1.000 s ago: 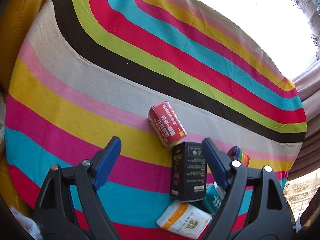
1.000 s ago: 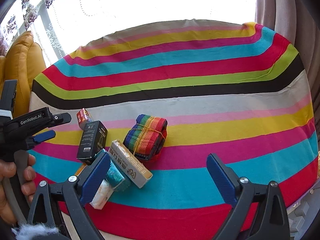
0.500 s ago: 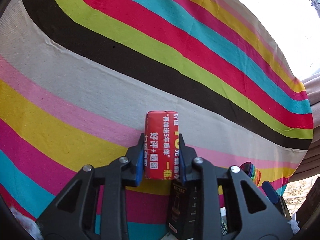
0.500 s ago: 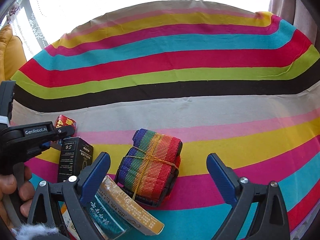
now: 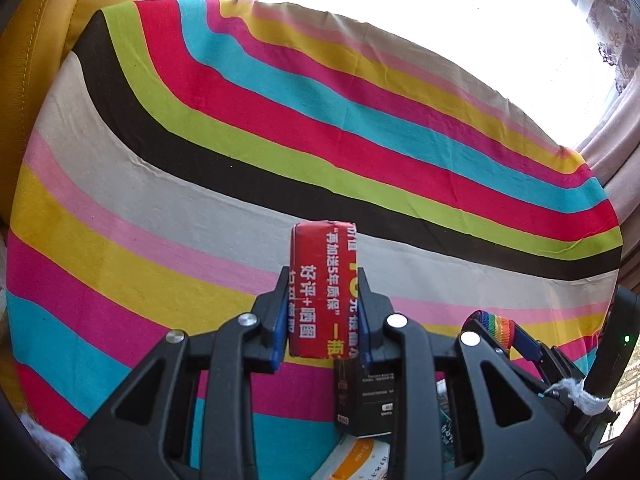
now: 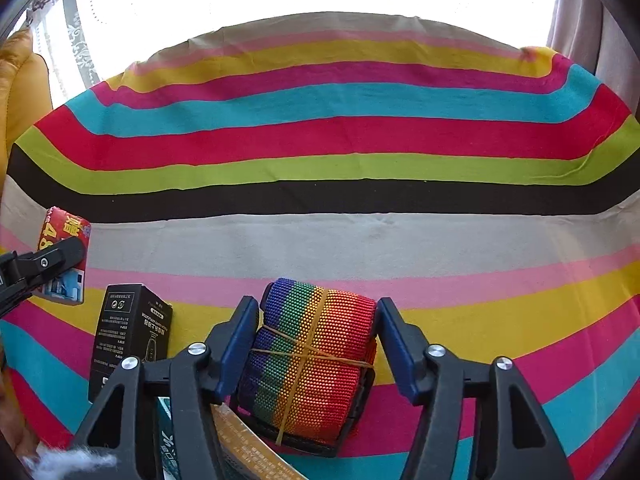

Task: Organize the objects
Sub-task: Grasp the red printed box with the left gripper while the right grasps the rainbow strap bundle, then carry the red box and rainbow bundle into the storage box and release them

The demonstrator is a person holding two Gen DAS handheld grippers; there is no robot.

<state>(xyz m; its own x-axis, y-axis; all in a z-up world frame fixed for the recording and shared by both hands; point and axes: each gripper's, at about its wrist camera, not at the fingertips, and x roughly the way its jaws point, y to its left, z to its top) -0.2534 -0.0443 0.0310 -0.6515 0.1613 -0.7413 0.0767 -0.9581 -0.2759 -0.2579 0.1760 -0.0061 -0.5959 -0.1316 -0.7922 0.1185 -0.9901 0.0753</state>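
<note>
Bright window light washes over a round table under a cloth of multicoloured stripes (image 6: 320,236). Left gripper (image 5: 323,316) is clamped tight on a small red rectangular packet with white print (image 5: 323,288), held clear of the cloth. Right of the black printed carton (image 6: 132,332), the right gripper (image 6: 316,344) is closing around the rainbow-striped webbing roll bound with rubber bands (image 6: 316,360), which lies between its blue pads (image 6: 394,340); contact unclear.

A rainbow strap roll (image 6: 310,360), bound with rubber bands, is framed between the closing jaws of the right gripper (image 6: 316,344) on the striped cloth (image 6: 360,240) of the desk. Left of the gripper a black box (image 6: 130,332) is seen, and further left a red box (image 6: 64,248) is clamped by the left gripper (image 6: 60,258).
</note>
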